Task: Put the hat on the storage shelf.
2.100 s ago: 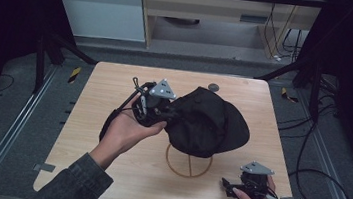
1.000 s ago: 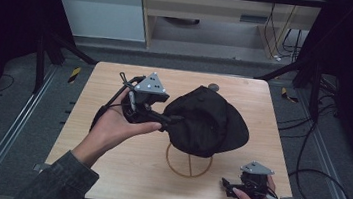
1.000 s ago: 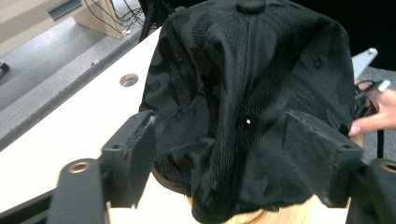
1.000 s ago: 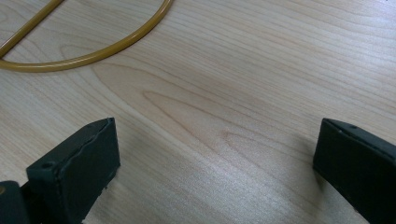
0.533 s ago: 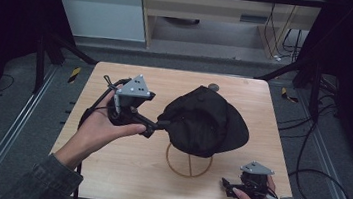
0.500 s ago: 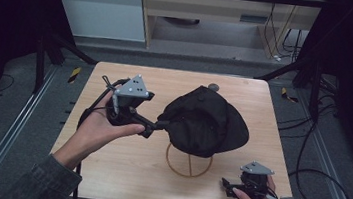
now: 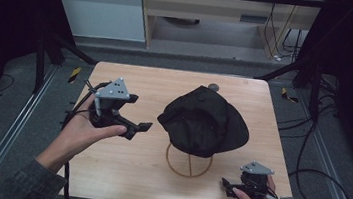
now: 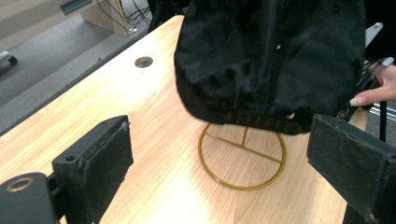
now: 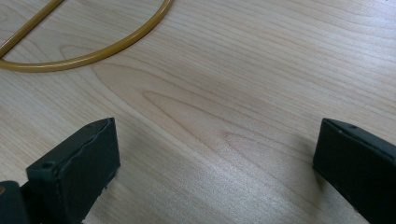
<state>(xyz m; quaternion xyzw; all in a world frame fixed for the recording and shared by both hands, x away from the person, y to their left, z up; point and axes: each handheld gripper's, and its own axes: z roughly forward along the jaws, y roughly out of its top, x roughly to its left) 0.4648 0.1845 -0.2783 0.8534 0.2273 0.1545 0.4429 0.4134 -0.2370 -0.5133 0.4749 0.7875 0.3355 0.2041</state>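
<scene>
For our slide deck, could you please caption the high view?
Black cap on a wire stand, open left gripper beside it, right gripper resting on the table.

Your left claw [image 7: 131, 124] is black with a grey three-cornered plate and trailing black cable; your sleeve [image 7: 28, 186] is grey-green.

We see a light wooden table [image 7: 130, 175] with a small round hole [image 7: 213, 87] near its far edge. Around it lies grey floor [image 7: 8, 100], with a metal rail [image 7: 9, 136] along the left side and another rail [image 7: 330, 170] along the right. Yellow-and-black striped markers [image 7: 74, 74] lie on the floor just beyond the far corners. Behind stand a white cabinet [image 7: 104, 11] and a wooden shelf unit [image 7: 210, 7], with hanging cables [image 7: 283, 26] to its right.
</scene>
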